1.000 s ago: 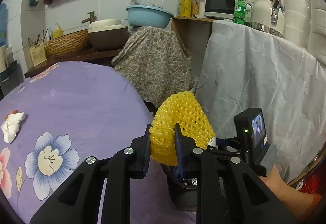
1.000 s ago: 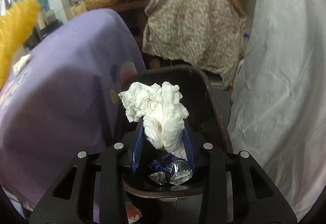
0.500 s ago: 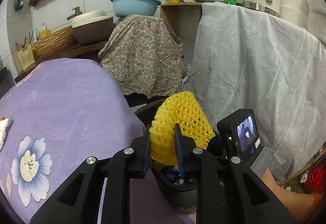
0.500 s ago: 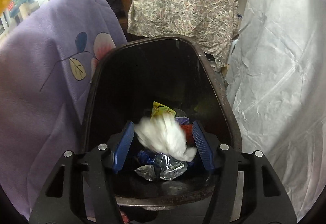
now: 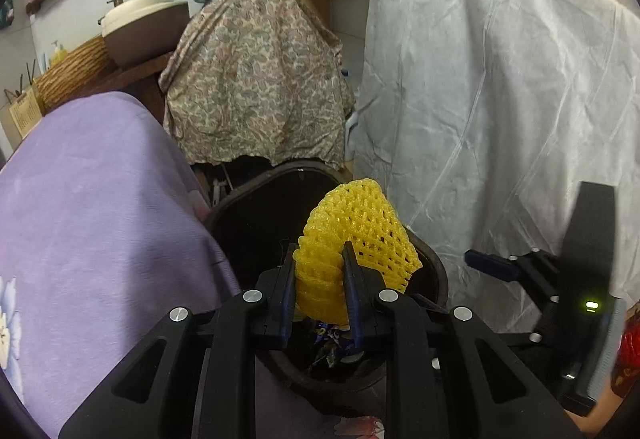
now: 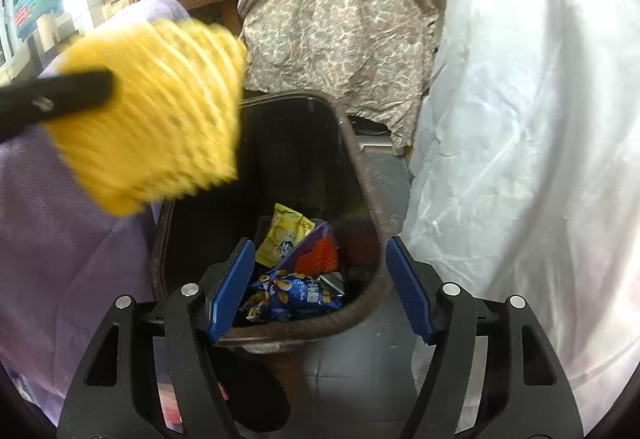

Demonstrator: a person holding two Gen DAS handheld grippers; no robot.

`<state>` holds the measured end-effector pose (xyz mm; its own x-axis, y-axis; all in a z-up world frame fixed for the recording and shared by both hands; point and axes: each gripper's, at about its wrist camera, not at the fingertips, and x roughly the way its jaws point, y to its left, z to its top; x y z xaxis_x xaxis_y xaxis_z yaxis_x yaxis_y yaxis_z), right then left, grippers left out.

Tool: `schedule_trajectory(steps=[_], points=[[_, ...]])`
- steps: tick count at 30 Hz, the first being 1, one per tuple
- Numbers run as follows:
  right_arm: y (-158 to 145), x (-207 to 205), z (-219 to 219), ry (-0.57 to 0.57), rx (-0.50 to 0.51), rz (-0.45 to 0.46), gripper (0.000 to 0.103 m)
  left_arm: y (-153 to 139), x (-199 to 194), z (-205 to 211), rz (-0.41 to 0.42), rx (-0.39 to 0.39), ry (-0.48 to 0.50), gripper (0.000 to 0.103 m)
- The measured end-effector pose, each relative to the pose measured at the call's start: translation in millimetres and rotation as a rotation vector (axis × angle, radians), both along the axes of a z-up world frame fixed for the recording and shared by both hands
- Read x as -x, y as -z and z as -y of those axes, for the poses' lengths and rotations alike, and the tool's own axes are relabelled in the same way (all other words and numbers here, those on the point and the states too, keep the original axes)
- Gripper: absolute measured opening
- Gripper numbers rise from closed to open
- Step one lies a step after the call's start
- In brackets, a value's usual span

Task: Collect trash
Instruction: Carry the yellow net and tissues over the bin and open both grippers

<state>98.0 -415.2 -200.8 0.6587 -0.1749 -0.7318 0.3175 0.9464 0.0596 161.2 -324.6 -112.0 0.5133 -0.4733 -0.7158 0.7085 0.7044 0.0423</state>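
My left gripper (image 5: pixel 318 281) is shut on a yellow foam fruit net (image 5: pixel 360 235), held above the dark brown trash bin (image 5: pixel 248 215). In the right wrist view the same net (image 6: pixel 152 111) shows blurred at the upper left, over the bin's left rim. My right gripper (image 6: pixel 320 287) hangs over the bin's near rim (image 6: pixel 280 335) with its jaws opening and nothing between them. Inside the bin lie a blue snack wrapper (image 6: pixel 292 295), a yellow packet (image 6: pixel 282 239) and a red piece. The white tissue is out of sight.
A table under a purple flowered cloth (image 5: pixel 88 207) borders the bin on the left. A white sheet (image 5: pixel 500 99) drapes furniture on the right. A paisley cloth (image 5: pixel 256 79) covers something behind the bin. The right gripper (image 5: pixel 520 267) shows at right in the left wrist view.
My right gripper opened and the white tissue dropped out of it into the bin. My left gripper carried the yellow net down and toward the bin, now over its opening.
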Motion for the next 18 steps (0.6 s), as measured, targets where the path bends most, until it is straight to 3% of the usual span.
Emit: schedule_trajectory(steps=[13, 17, 18], points=[[-2.3, 18.7, 13.6, 0.053, -0.010, 0.008, 0.068, 35.7, -15.6, 23.4, -0.013, -0.078, -0.019, 0.022], [-1.0, 20.1, 13.0, 0.055, -0.010, 0.004, 0.068, 43.7, -20.4, 25.4, -0.018, -0.104, -0.043, 0.041], [-0.9, 20.2, 12.9, 0.055, -0.011, 0.004, 0.068, 43.6, -20.4, 24.1, -0.016, -0.105, -0.052, 0.051]])
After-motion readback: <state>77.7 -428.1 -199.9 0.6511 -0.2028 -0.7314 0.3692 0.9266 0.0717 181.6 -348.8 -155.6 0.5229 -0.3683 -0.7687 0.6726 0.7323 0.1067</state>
